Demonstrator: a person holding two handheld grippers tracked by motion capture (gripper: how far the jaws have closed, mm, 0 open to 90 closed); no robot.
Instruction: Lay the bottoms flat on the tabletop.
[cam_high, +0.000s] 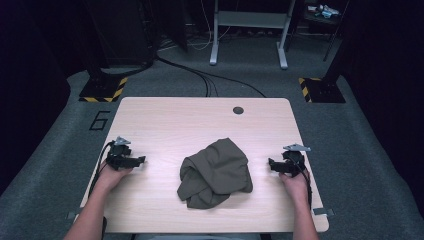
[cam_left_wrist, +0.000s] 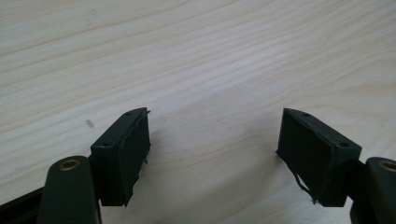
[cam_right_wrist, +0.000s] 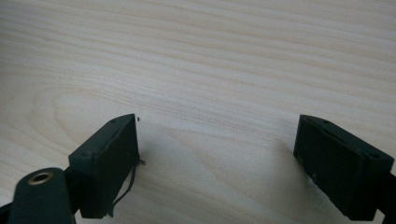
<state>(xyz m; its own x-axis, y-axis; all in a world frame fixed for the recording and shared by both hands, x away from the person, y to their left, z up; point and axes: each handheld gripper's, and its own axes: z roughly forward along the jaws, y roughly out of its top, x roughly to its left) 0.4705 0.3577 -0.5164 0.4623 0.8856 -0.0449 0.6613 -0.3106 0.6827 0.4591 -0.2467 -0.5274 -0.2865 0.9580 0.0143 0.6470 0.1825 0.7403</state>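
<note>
A crumpled olive-green cloth (cam_high: 216, 172) lies in a heap on the middle of the light wooden table (cam_high: 170, 120). My left gripper (cam_high: 140, 160) rests on the table left of the cloth, a hand's width away from it, pointing toward it. In the left gripper view its jaws (cam_left_wrist: 215, 135) stand open with bare wood between them. On the other side of the cloth my right gripper (cam_high: 270, 164) sits on the table, also pointing inward. Its jaws (cam_right_wrist: 217, 140) are open over bare wood.
A round dark cable hole (cam_high: 238, 110) sits near the table's far edge. Beyond the table are grey carpet, black cables (cam_high: 200, 75), a metal frame's legs (cam_high: 250, 50) and two stands with yellow-black striped bases (cam_high: 102, 90).
</note>
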